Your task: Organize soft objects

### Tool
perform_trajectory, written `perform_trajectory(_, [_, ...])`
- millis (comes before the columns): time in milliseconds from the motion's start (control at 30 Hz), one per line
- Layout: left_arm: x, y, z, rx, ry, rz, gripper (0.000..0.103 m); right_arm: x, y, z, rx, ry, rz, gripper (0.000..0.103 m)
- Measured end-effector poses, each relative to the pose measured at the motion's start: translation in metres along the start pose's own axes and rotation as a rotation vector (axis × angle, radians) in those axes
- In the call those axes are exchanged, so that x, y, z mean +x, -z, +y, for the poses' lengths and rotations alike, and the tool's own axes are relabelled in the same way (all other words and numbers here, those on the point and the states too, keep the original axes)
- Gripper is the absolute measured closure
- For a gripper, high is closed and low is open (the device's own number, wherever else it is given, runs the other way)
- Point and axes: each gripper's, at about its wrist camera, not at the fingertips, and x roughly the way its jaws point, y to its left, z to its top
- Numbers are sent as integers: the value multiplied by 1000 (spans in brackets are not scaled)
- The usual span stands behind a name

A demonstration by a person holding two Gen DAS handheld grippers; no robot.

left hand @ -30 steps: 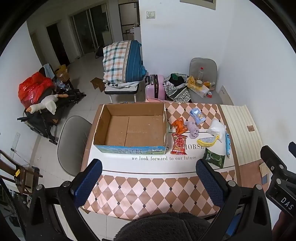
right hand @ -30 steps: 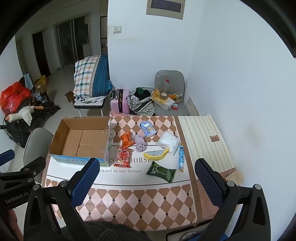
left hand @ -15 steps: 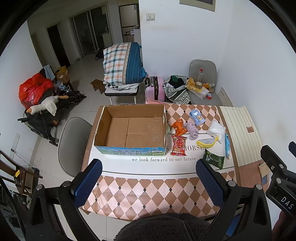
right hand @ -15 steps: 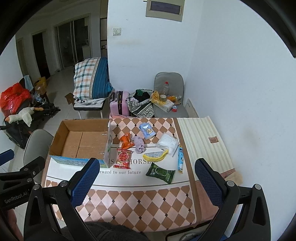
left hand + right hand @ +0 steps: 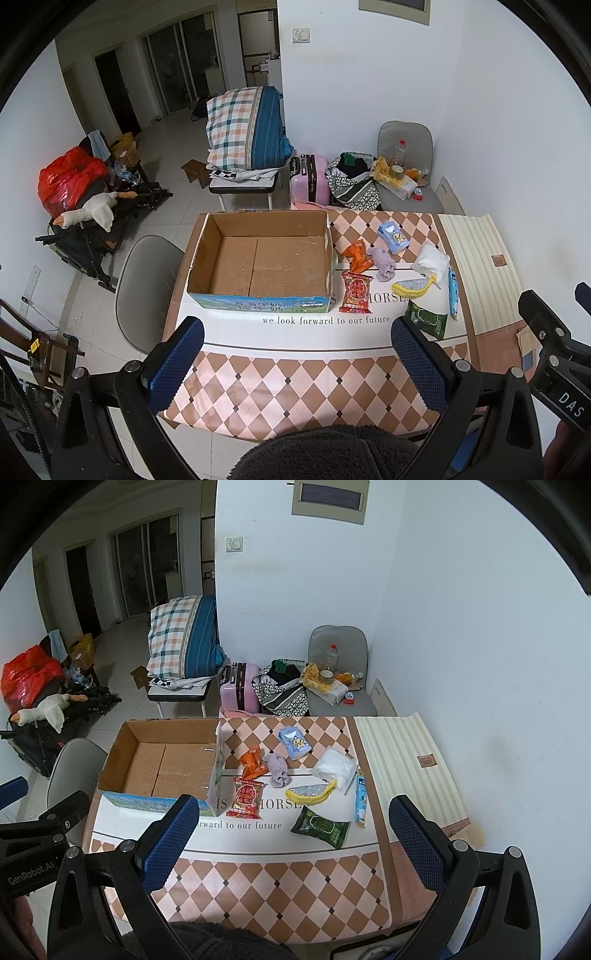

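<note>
Both claws, left claw (image 5: 295,363) and right claw (image 5: 293,840), hang wide and empty, having drawn back slightly above the table (image 5: 295,384). Nothing is gripped; the cardboard box (image 5: 258,266) awaits the soft items.

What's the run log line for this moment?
left gripper: open, empty | right gripper: open, empty | cardboard box: empty | soft items: on table
</note>
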Motion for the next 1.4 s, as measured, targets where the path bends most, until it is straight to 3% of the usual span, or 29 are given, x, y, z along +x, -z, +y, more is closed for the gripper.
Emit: perform_trajectory(1400, [-4,-10,-5,1,-3,-10,0,4,8,-1,-1,-2,-9,0])
